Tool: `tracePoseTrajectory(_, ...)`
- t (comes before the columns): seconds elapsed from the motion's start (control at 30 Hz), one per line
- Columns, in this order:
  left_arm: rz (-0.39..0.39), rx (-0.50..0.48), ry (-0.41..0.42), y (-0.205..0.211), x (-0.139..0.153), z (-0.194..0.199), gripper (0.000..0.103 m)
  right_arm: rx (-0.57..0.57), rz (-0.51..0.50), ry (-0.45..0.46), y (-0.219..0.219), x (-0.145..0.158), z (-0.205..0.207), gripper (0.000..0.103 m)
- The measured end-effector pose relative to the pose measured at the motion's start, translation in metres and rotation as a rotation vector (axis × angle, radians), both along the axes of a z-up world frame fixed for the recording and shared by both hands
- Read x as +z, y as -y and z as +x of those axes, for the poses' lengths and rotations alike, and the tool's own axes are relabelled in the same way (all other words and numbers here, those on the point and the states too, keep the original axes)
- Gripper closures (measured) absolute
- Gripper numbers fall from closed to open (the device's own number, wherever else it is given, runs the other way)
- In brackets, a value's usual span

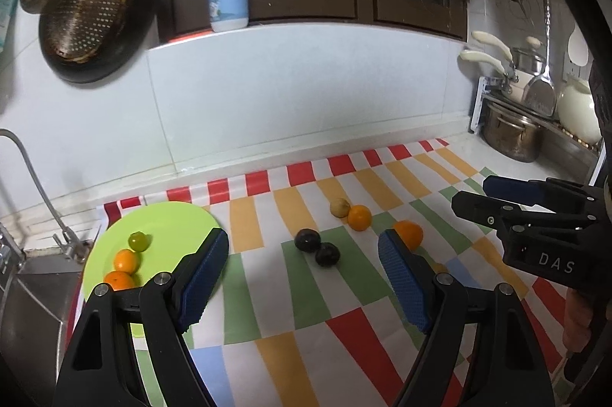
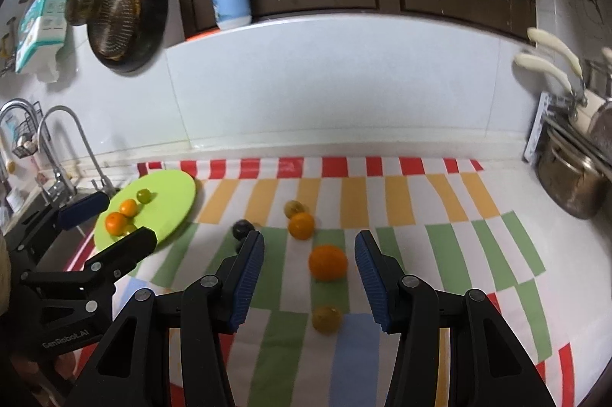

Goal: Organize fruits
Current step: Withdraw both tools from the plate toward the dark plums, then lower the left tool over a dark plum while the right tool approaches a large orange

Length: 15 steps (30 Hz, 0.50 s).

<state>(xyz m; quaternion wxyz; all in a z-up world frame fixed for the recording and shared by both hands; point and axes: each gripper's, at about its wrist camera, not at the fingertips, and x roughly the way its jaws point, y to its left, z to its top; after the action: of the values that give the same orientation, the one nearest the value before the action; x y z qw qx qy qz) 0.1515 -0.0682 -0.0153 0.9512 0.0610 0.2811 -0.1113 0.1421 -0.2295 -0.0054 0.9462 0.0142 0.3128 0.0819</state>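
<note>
Blue-padded, the left gripper (image 1: 302,277) gapes wide and empty, the right gripper (image 2: 309,277) narrower, holding nothing.

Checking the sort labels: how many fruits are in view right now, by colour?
Orange fruit: 4 (2 on the green plate, 2 on the cloth)
Dark fruit: 2
Yellow fruit: 2
Green fruit: 1
Total: 9

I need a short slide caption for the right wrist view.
Open right gripper approaches an orange on the striped cloth.
</note>
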Motion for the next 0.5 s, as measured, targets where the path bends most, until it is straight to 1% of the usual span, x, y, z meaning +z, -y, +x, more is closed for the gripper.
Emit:
tracePoseTrajectory(0.13,-0.002,-0.006,-0.026,0.005,-0.010,0.010,0.024,-0.004,-0.001,-0.020,0.004,-0.009,0.007,0.053)
tracePoseTrajectory(0.3,-0.008,-0.012,-0.073,0.008,-0.024,0.026,0.032,-0.003,0.013,-0.059,0.007,-0.022,0.018,0.053)
tracePoseTrajectory(0.37,-0.010,-0.016,-0.090,0.009,-0.030,0.032,0.037,-0.002,0.017,-0.077,0.008,-0.028,0.024,0.053)
tracePoseTrajectory(0.5,-0.008,-0.022,-0.127,0.012,-0.043,0.043,0.043,-0.001,0.025,-0.115,0.009,-0.040,0.033,0.053)
